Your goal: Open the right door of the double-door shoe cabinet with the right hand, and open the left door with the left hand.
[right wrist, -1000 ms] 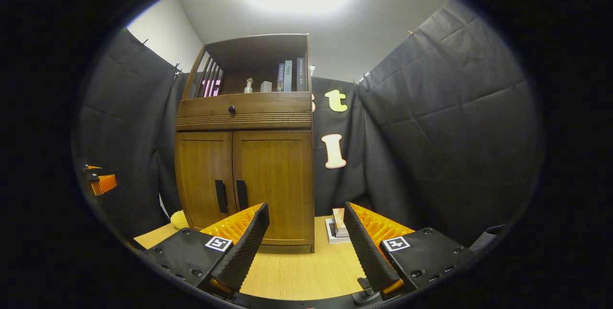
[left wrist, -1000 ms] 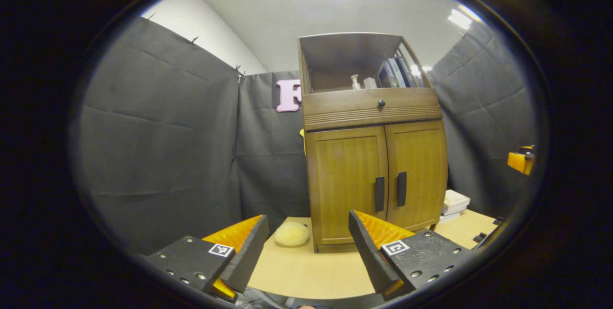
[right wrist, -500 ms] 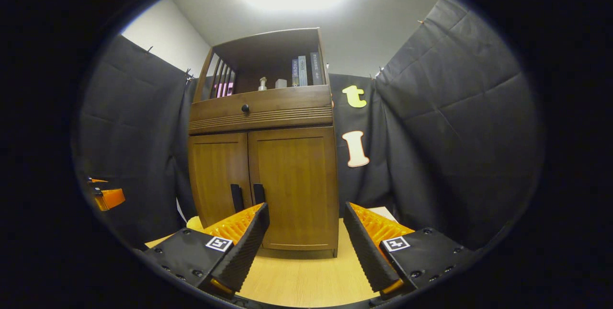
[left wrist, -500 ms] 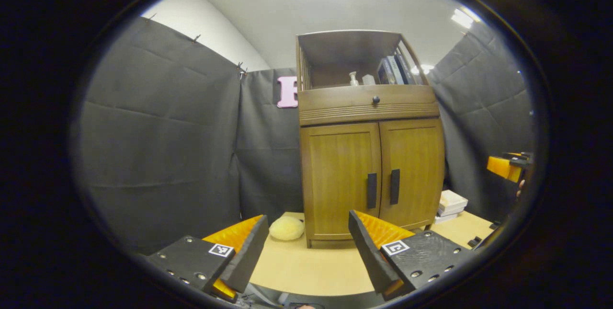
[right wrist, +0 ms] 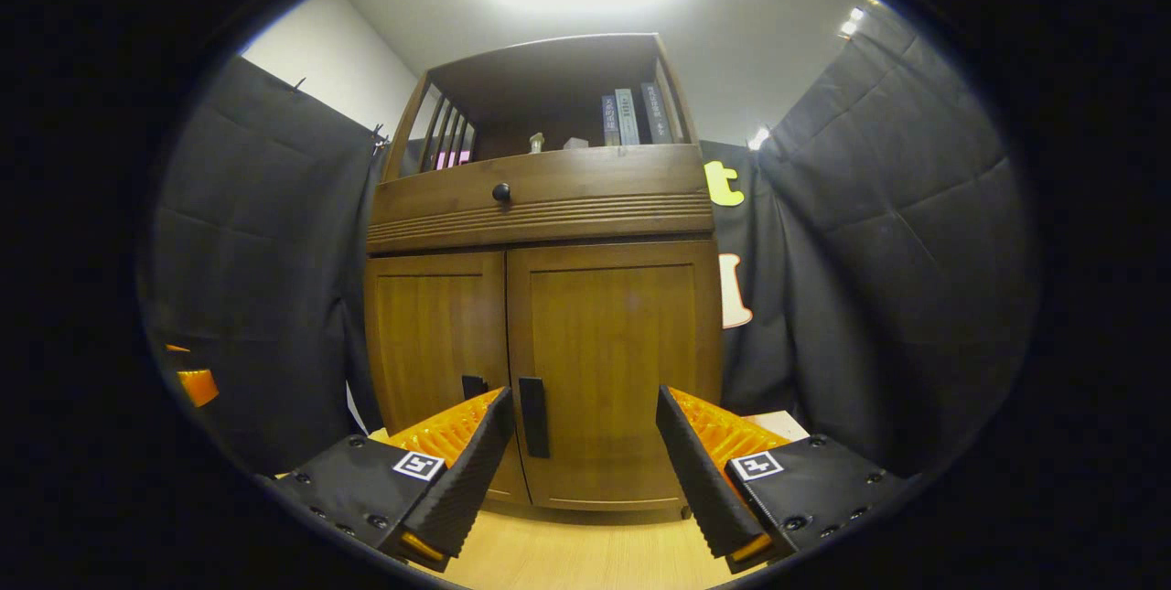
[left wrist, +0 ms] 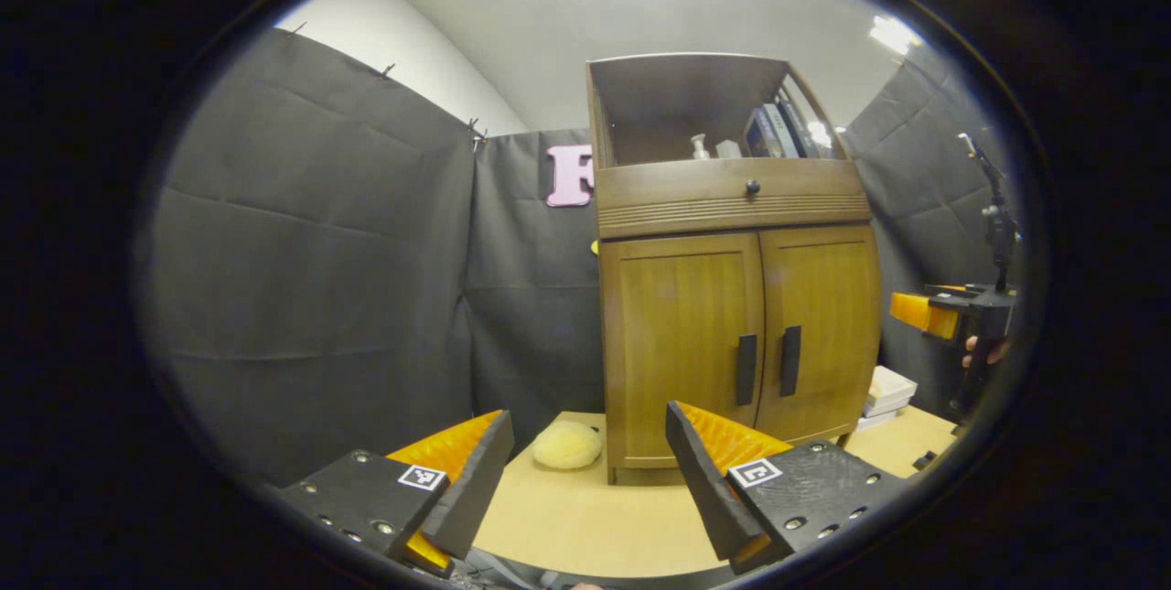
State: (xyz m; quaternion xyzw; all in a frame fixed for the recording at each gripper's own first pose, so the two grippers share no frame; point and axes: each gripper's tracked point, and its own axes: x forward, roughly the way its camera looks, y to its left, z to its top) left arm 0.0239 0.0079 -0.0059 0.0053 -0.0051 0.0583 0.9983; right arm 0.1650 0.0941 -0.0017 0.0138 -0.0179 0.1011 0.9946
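Ahead of us stands the cabinet [right wrist: 540, 297], a tall wooden piece on a pale table [left wrist: 585, 517], backed by black cloth. Up top it has an open shelf with books [right wrist: 631, 114], then a drawer with a round knob [right wrist: 501, 192], then two doors, both shut. In the right gripper view the right door [right wrist: 617, 370] is close and large, and its dark upright handle [right wrist: 533, 416] sits at the inner edge, just beside the left door's handle [right wrist: 473, 386]. In the left gripper view the cabinet is farther off, with the left door [left wrist: 682, 343] and its handle [left wrist: 746, 370] clear of our fingers.

Our right gripper [right wrist: 585, 453] is spread wide and holds nothing; its handle lies low between the fingers, nearer the left one. Our left gripper [left wrist: 590, 471] is also wide and bare, well back from the doors.

We judge this to be the reach for the right door. Next we need to centre the right fingers around that handle, close on it, then pull outward.

A yellow puff [left wrist: 567, 445] lies by the cabinet's foot.
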